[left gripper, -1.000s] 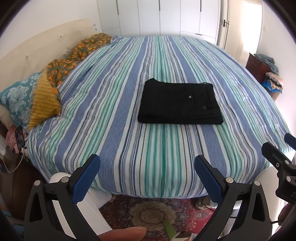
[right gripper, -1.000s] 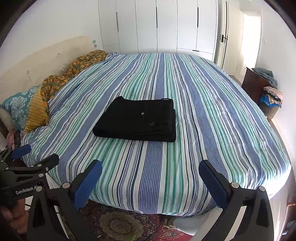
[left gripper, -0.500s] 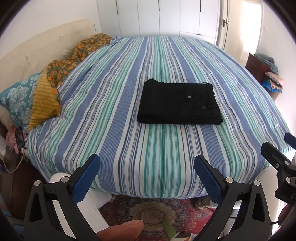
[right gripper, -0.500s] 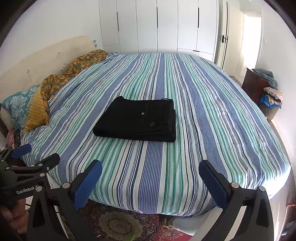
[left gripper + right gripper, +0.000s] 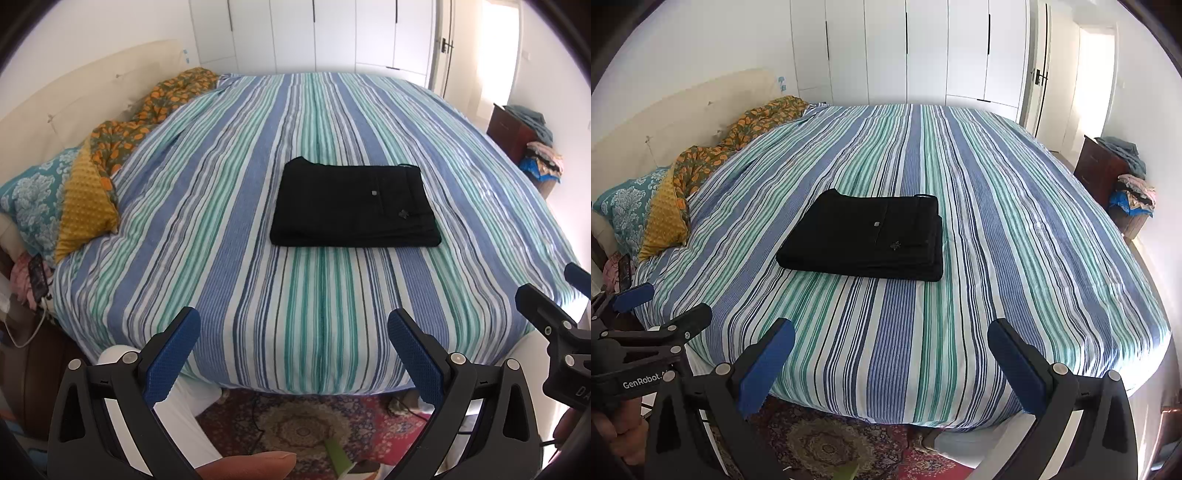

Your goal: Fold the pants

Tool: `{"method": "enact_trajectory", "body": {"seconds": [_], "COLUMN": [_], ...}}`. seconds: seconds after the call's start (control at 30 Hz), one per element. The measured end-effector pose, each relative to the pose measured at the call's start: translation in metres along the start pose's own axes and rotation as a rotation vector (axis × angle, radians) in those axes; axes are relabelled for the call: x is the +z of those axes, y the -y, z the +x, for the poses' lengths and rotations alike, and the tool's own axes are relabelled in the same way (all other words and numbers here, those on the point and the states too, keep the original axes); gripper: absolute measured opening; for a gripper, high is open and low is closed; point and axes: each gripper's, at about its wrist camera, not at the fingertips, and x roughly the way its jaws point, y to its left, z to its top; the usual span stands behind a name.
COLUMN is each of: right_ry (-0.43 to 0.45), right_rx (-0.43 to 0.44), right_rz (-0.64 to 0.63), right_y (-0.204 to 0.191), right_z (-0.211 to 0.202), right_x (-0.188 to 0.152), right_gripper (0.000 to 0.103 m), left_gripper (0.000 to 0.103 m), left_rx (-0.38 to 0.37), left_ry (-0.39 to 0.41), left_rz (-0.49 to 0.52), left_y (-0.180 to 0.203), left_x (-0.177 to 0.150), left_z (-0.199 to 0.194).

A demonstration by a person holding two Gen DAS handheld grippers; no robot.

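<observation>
Pillows (image 5: 66, 206) and an orange blanket (image 5: 162, 99) lie along the left edge of the striped bed (image 5: 321, 306), well apart from the pants (image 5: 354, 206). The black pants sit folded mid-bed, long side running left to right. Left gripper (image 5: 293, 354) and right gripper (image 5: 892, 365) hang spread apart, empty, off the near edge above a rug (image 5: 295, 424).

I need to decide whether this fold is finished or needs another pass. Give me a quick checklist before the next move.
1. Black pants folded into a compact rectangle: ok.
2. Layers stacked evenly at the right edge, seen from the right wrist view: ok.
3. Pants fully on the striped bedspread: ok.
4. Left gripper open, empty: ok.
5. Right gripper open, empty: ok.
6. Underside free of wrinkles: cannot tell.
</observation>
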Motion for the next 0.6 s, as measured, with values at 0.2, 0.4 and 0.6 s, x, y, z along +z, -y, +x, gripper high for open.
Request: {"method": "enact_trajectory", "body": {"seconds": [0.2, 0.4, 0.6], "right_ry": [-0.007, -0.010, -0.019], "right_rx": [-0.001, 0.000, -0.004], "right_rz": [0.003, 0.005, 0.008], "right_y": [0.0013, 0.0021, 0.0034], "right_z": [0.0021, 0.0038, 0.0055], "right_x": [-0.0019, -0.0024, -0.0048], "right_gripper": [0.103, 0.103, 0.103], "left_gripper": [0.102, 0.102, 0.102], "left_rx": [0.002, 0.000, -0.005], "left_ry": [-0.006, -0.012, -0.021], "left_rz": [-0.002, -0.001, 0.000], "left_y": [0.0006, 0.0004, -0.0003], "left_x": [-0.0010, -0.0017, -0.0022], "left_z": [0.0013, 0.0027, 0.0051]}}
